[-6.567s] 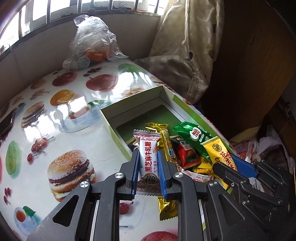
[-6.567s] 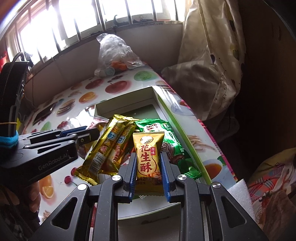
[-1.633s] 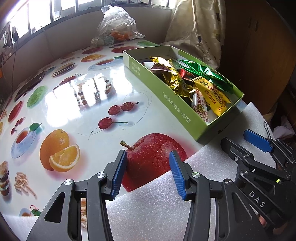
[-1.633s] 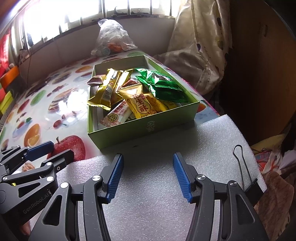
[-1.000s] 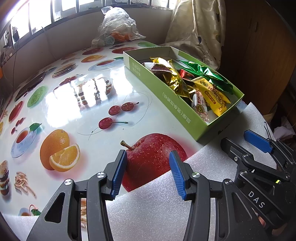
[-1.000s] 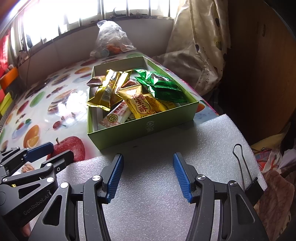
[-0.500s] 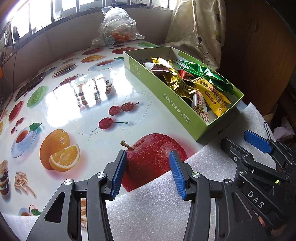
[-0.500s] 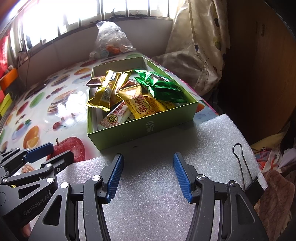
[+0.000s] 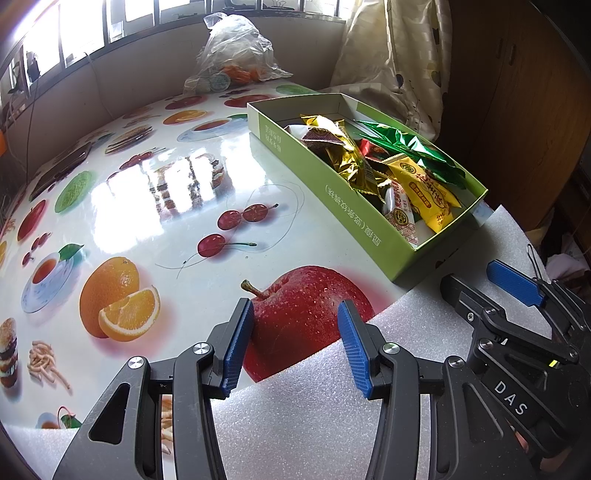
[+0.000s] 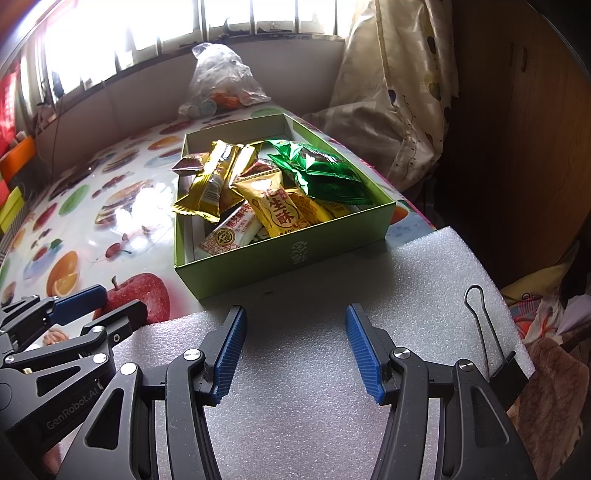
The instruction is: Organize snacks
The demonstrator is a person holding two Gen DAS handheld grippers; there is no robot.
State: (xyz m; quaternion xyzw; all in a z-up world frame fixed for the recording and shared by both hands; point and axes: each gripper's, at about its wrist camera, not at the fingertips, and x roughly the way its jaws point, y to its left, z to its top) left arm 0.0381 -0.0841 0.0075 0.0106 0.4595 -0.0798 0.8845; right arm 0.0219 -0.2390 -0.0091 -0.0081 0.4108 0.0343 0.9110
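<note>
Right wrist view: the snacks (image 10: 273,195) lie heaped inside the green box (image 10: 295,254) on the counter (image 9: 155,206), none left loose beside it, so the sorting looks finished. Both the left gripper (image 9: 293,345) and right gripper (image 10: 295,347) hover over the white foam sheet (image 10: 317,387) with fingers spread and empty. Some seconds ago each clamped a packet above the box; since then both have released and pulled back. Any next move would only be tidying the pile.

Place: a lived-in home room
Signs: fruit-print tablecloth (image 9: 155,206), barred window (image 10: 229,18), curtain (image 10: 391,92), wooden cabinet (image 9: 517,92)
</note>
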